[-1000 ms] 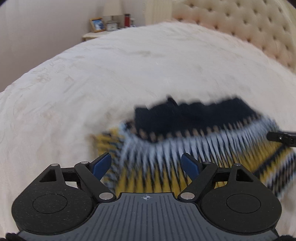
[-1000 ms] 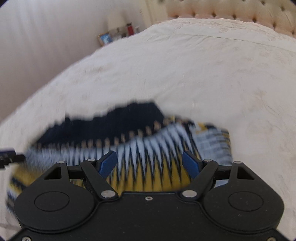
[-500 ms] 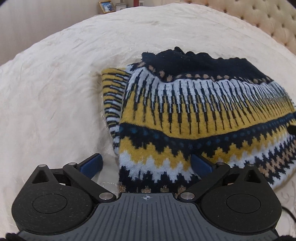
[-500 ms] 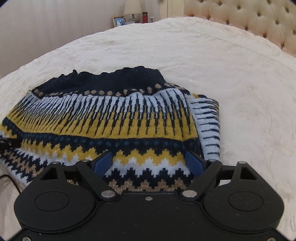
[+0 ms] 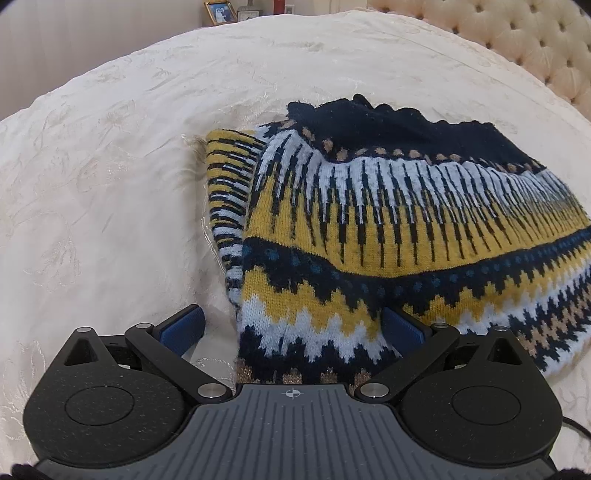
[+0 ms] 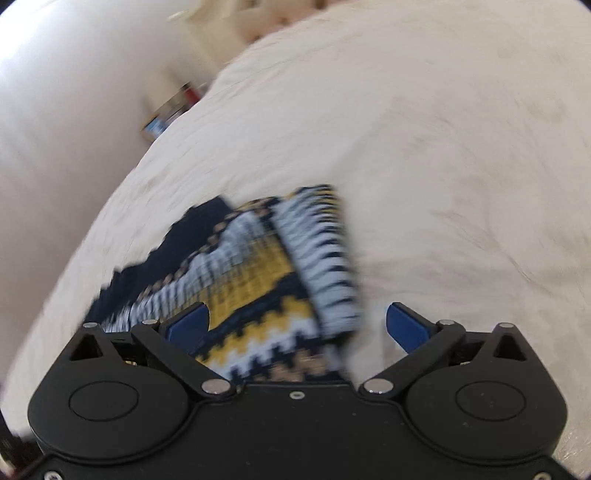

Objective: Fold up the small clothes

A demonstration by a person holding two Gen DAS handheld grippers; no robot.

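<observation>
A small knitted sweater with navy, yellow, white and tan patterns lies folded on a cream bedspread. Its left sleeve is tucked under along the left side. My left gripper is open and low over the sweater's near left corner, with its blue pads either side of the hem and not closed on it. In the right wrist view the sweater is blurred by motion. My right gripper is open above its near right corner, holding nothing.
A tufted cream headboard stands at the back right. A nightstand with a picture frame and small items is at the far edge. A thin black cable runs at the lower right.
The sweater was swung down and laid flat on the bed. Both grippers opened wider. The right gripper is now tilting and moving, blurring its view; the left stays nearly still.
</observation>
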